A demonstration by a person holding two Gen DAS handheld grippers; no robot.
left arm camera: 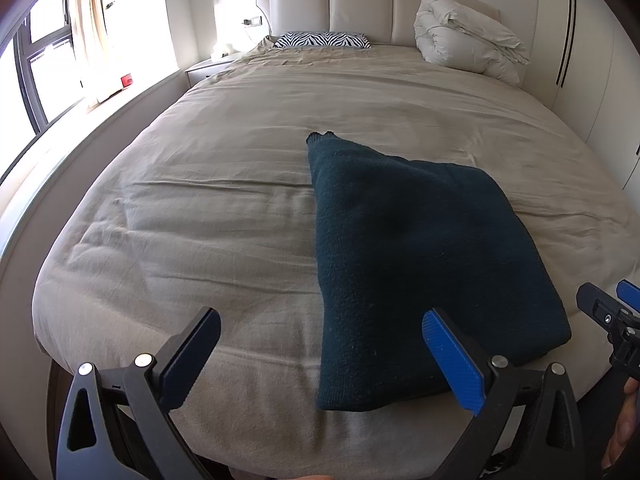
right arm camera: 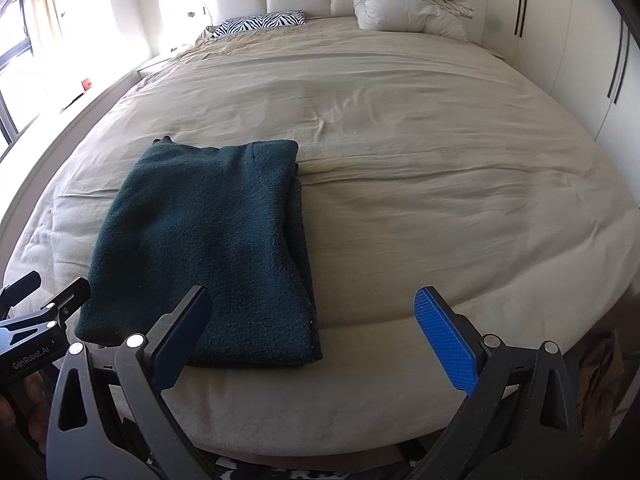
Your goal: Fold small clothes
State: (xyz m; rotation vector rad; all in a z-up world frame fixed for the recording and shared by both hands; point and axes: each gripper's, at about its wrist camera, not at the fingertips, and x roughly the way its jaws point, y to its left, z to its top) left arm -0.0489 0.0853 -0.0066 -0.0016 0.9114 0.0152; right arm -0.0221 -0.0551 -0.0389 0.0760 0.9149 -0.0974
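A dark teal knitted garment [left arm camera: 408,256] lies folded flat on the beige bed sheet [left arm camera: 224,216], near the front edge. It also shows in the right wrist view [right arm camera: 208,240], left of centre. My left gripper [left arm camera: 320,344] is open and empty, held over the garment's near left corner. My right gripper [right arm camera: 312,324] is open and empty, just right of the garment's near right corner. The right gripper also shows at the right edge of the left wrist view [left arm camera: 608,308], and the left gripper at the left edge of the right wrist view [right arm camera: 44,300].
A zebra-print pillow [left arm camera: 322,39] and a rolled white duvet [left arm camera: 464,36] lie at the headboard [left arm camera: 360,4]. A window with a curtain [left arm camera: 88,20] is on the left, white wardrobes [left arm camera: 588,80] on the right. The bed sheet [right arm camera: 440,184] spreads wide to the right of the garment.
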